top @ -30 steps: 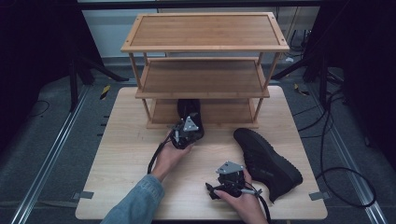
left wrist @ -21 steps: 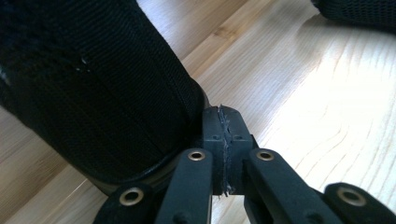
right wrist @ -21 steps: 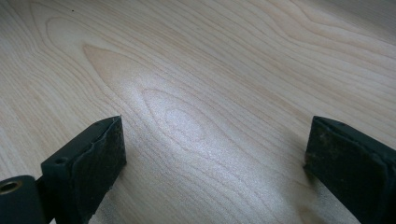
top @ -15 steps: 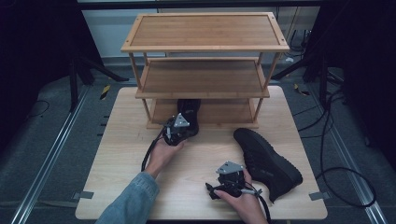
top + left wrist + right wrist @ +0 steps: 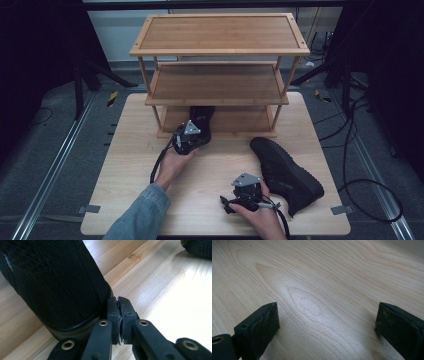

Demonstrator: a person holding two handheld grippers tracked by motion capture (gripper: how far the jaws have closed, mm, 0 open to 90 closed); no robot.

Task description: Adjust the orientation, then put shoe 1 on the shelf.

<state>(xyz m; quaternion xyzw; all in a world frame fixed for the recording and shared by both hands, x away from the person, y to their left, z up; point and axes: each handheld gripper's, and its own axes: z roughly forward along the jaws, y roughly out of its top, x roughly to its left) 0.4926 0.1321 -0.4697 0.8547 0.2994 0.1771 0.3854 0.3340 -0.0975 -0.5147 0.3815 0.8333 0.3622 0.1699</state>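
Three-tier wooden shoe rack (image 5: 220, 50) stands at upper centre of the tabletop (image 5: 125, 165). Shoe on the rack (image 5: 202, 117), black, sits on the bottom shelf, long axis running into the rack, heel toward the person. Second black shoe (image 5: 287, 172) lies at lower right on the tabletop, long axis diagonal, toe pointing to the upper left. Left tongs (image 5: 192, 141) rest at the shelved shoe's heel, clenched with the pads nearly together, whether a sliver of heel fabric is pinched cannot be told. Right tongs (image 5: 226, 204) released, nearer the second shoe, which lies just to their right.
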